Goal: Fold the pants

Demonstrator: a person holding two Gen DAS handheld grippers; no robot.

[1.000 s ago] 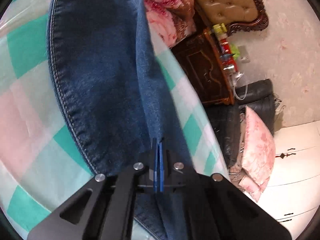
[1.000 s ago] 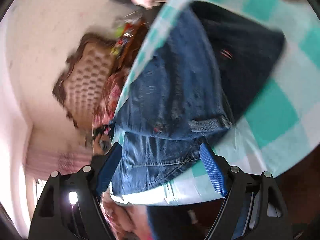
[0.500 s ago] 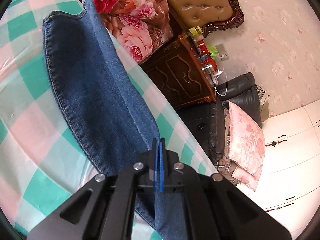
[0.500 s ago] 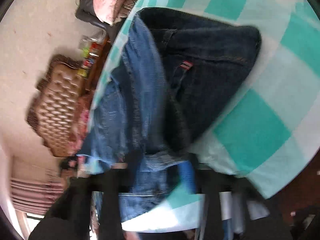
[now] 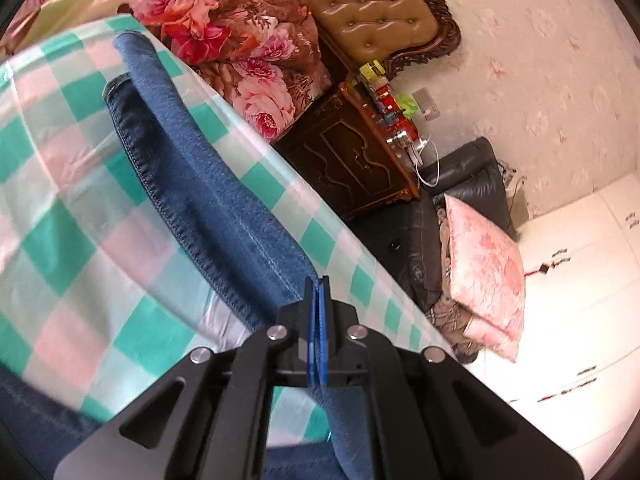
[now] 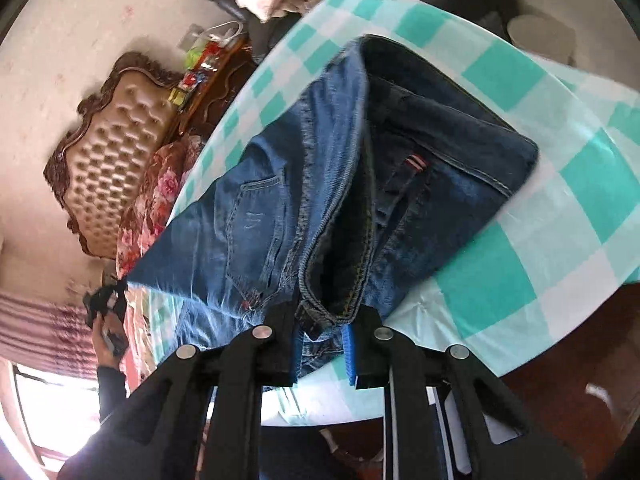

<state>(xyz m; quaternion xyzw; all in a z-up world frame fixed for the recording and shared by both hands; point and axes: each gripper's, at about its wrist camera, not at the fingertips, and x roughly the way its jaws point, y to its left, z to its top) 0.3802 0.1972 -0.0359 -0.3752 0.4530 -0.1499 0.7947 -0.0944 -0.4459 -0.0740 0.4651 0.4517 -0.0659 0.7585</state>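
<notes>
Mid-fold: left gripper (image 5: 318, 320) pinched tight on the jeans (image 5: 208, 184) leg, raised off the checked cloth (image 5: 80, 208). Right gripper (image 6: 322, 340) closing on the bunched waistband (image 6: 332, 304). Next, probably: carry leg end toward waistband, keeping edges aligned.

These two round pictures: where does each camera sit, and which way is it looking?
Left wrist: sits on the left hand-held gripper, looking along shut fingers pinching a leg of the jeans above the checked cloth.
Right wrist: sits on the right hand-held gripper, looking down at the jeans' waistband, jaws closing around it; a dark sleeve shows at left.
Shared: jeans, checked cloth, tufted headboard.
</notes>
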